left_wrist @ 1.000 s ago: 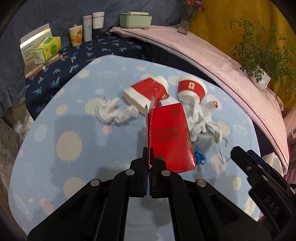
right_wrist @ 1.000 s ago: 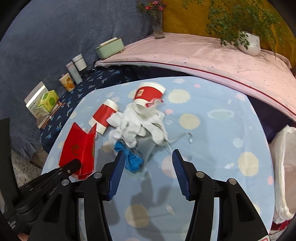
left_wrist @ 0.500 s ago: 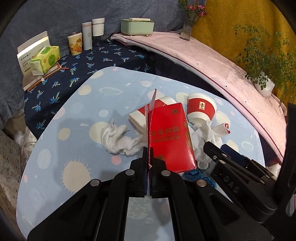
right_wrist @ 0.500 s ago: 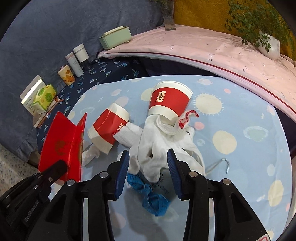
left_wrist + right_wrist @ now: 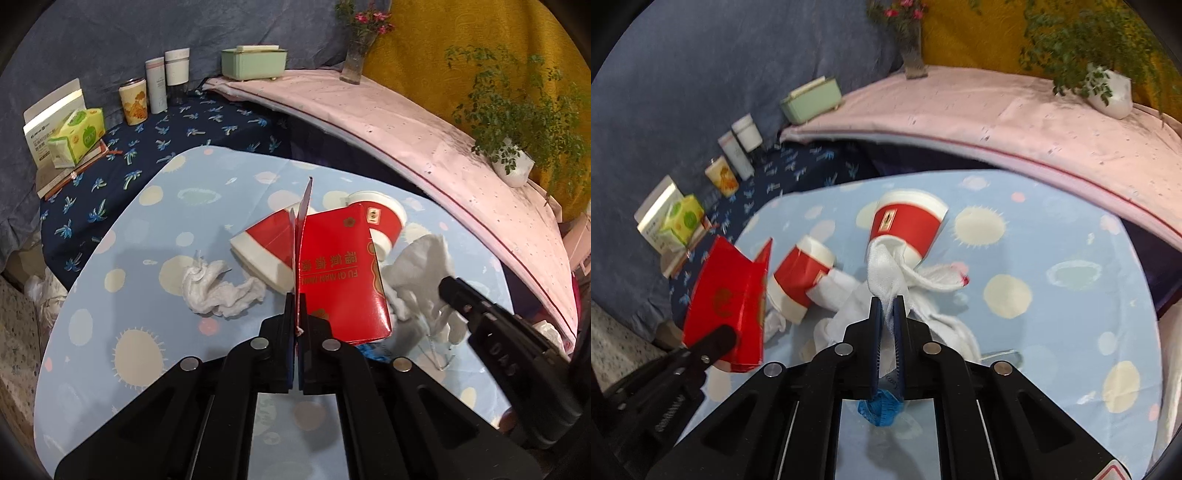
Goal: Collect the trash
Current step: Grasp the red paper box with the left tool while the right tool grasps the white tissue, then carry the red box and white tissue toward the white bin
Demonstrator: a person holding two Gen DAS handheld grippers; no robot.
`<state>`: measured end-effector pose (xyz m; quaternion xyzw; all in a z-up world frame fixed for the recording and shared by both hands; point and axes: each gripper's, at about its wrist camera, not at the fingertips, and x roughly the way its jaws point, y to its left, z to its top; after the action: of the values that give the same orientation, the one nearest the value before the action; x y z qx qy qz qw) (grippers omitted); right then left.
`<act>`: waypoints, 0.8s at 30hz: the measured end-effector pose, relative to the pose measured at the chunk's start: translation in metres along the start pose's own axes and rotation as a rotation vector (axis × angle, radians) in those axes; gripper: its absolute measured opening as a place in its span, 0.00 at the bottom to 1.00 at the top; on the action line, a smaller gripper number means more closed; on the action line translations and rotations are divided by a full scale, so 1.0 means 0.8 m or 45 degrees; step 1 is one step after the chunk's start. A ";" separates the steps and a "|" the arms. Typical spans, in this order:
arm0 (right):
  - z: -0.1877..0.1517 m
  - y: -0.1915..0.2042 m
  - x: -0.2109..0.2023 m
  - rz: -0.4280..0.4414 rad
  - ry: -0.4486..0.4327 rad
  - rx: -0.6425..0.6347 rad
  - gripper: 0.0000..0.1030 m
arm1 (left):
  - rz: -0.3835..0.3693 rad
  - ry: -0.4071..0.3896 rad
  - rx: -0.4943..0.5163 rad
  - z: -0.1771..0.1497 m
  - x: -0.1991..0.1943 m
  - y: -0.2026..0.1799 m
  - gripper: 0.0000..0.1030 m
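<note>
The left tool is clamped shut on the lower edge of a flat red paper envelope with gold lettering, holding it upright and clear of the table, which wears a pale blue cloth with cream dots; the thin edge grip appears to suit so flat an item. The right tool has just been closing and now pinches a fold of the crumpled white cloth-like rag between its pads, the fold bunched and standing above the pile, so the grip seems made for lifting. The rag trails out of a red and white paper cup lying on its side; whether it is stuffed inside or merely draped at the mouth cannot be determined. A second tipped red and white paper cup lies just beside it, partly screened by the envelope in the left wrist view. A separate wad of white tissue rests loose on the table, untouched. A crumpled blue scrap shows beneath the right tool, mostly hidden. A bent wire piece near the rag is too obscured to identify. No bin is visible.
</note>
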<state>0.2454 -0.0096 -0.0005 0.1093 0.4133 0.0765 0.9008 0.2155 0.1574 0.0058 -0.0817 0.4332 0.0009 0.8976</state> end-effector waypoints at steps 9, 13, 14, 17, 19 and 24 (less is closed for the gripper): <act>0.020 -0.048 -0.106 -0.047 -0.188 0.048 0.06 | -0.096 -0.070 0.107 -0.001 -0.048 -0.082 0.00; 0.018 -0.079 -0.150 -0.080 -0.253 0.083 0.06 | -0.143 -0.094 0.177 -0.008 -0.069 -0.129 0.00; 0.016 -0.087 -0.160 -0.089 -0.268 0.092 0.06 | -0.155 -0.098 0.193 -0.010 -0.072 -0.140 0.00; 0.011 -0.111 -0.191 -0.130 -0.315 0.114 0.06 | -0.195 -0.105 0.243 -0.019 -0.084 -0.176 0.00; 0.007 -0.126 -0.211 -0.152 -0.342 0.134 0.06 | -0.224 -0.104 0.278 -0.027 -0.090 -0.200 0.00; -0.007 -0.174 -0.256 -0.228 -0.407 0.194 0.06 | -0.300 -0.089 0.358 -0.047 -0.101 -0.256 0.00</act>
<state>0.1153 -0.1901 0.1092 0.1506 0.2777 -0.0538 0.9473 0.1507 -0.0450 0.0755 -0.0054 0.3851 -0.1618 0.9085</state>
